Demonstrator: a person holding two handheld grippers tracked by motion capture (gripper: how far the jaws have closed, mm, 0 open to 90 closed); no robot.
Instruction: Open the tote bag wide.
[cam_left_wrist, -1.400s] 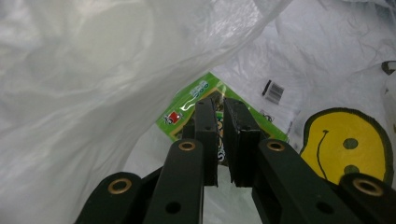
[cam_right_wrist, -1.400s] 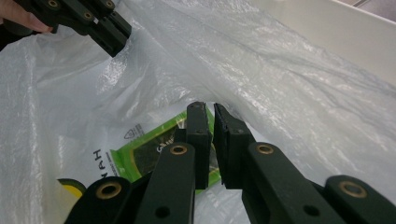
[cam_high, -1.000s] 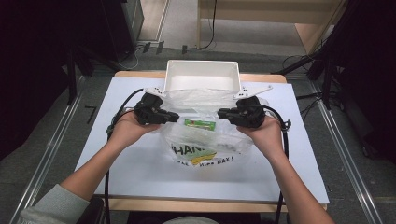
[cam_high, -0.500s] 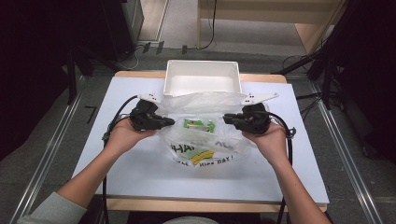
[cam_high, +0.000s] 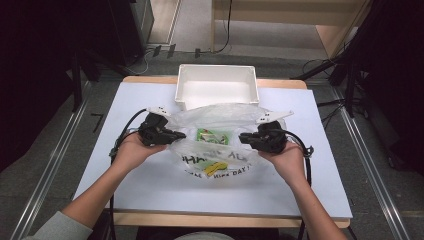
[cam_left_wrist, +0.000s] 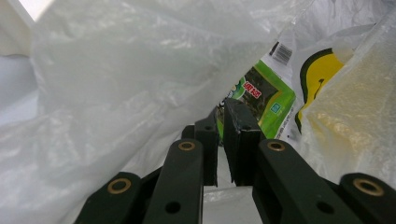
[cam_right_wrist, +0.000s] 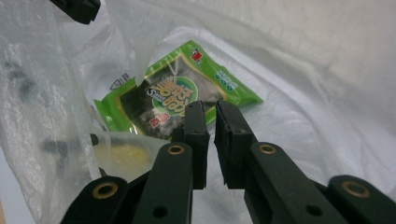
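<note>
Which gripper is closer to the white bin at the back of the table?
Left, narrowly. The left gripper sits just in front of the white bin's left front corner; the right gripper lies a little farther, below its right front corner. Both grip the plastic bag.

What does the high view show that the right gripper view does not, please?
High view adds: the white bin behind the plastic bag, the table, the person's left hand and right hand. Right gripper view adds: the green snack packet's print, close up. Both: the bag, the packet inside it, the right claw pinching the bag's edge.
</note>
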